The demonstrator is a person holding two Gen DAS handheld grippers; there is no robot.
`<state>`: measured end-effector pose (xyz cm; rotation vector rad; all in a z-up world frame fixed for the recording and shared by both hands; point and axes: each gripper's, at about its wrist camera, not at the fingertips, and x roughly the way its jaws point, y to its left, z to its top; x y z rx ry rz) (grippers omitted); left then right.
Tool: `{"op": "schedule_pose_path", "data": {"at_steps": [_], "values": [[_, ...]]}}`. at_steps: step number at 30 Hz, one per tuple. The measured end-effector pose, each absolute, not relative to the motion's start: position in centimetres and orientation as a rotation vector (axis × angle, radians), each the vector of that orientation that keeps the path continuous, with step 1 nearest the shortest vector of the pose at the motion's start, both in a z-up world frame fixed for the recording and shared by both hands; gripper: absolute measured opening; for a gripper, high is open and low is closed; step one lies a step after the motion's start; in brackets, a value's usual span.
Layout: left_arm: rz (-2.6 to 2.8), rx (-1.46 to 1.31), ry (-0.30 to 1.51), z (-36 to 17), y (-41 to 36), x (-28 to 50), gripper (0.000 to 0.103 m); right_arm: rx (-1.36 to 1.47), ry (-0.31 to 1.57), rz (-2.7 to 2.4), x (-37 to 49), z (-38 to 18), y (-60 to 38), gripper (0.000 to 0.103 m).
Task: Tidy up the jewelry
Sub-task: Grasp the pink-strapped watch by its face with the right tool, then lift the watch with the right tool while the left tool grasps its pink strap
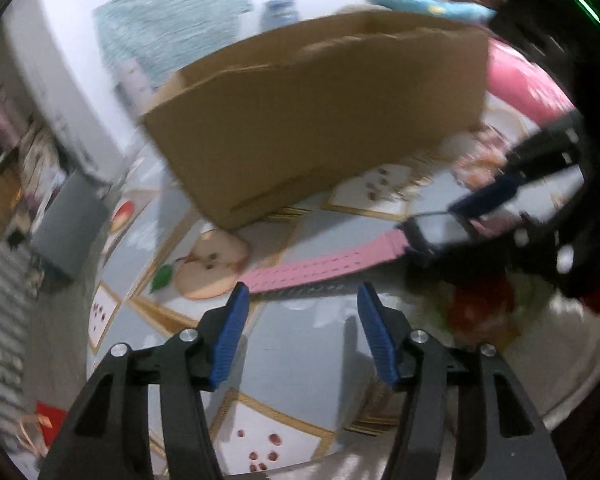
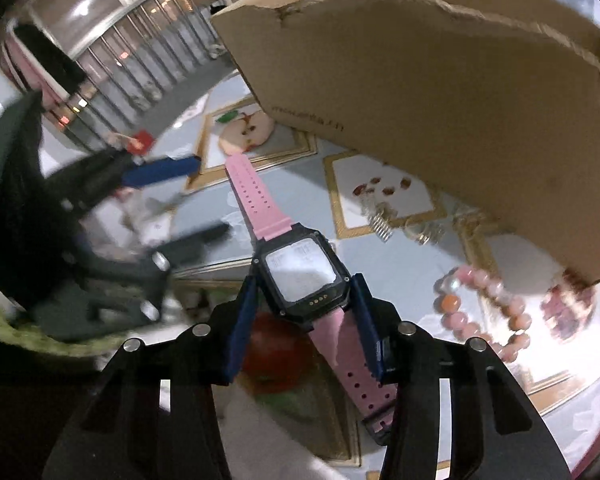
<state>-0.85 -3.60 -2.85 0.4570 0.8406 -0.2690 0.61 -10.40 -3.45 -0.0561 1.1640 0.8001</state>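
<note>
One watch (image 2: 302,276) sits clamped by its case in the right tool (image 2: 306,320) — pink strap running lengthwise toward the cardboard box (image 2: 440,92) over the table (image 2: 204,240); left tool (image 1: 300,336) gapes empty.

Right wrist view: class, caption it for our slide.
Right gripper clamps a pink-strapped watch beside a cardboard box and bead bracelet.

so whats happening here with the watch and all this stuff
A person with a gripper in each hand is sorting jewelry. The right gripper clamps a pink-strapped watch by its case, above the tablecloth. The left gripper is open and empty near the strap's free end. A cardboard box and a pink bead bracelet sit close by.
</note>
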Motion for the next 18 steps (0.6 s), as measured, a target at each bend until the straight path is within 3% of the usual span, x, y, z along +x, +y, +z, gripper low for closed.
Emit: {"op": "schedule_pose_path", "data": {"at_steps": [10, 12, 15, 18], "values": [[-0.374, 0.545, 0.813, -3.3, -6.1, -1.5, 0.055, 0.137, 1.313, 0.959, 1.7, -4.3, -11.4, 0.044], [-0.401, 0.536, 0.818, -3.3, -6.4, -1.5, 0.034, 0.140, 1.316, 0.971, 1.3, -4.2, -11.6, 0.044], [-0.439, 0.522, 0.848, -3.7, -6.8, -1.1, 0.020, 0.146, 1.319, 0.966, 1.2, -4.3, -11.8, 0.044], [-0.444, 0.499, 0.872, -3.6, -6.6, -0.5, 0.014, 0.133, 1.310, 0.950, 1.0, -3.9, -12.2, 0.045]]}}
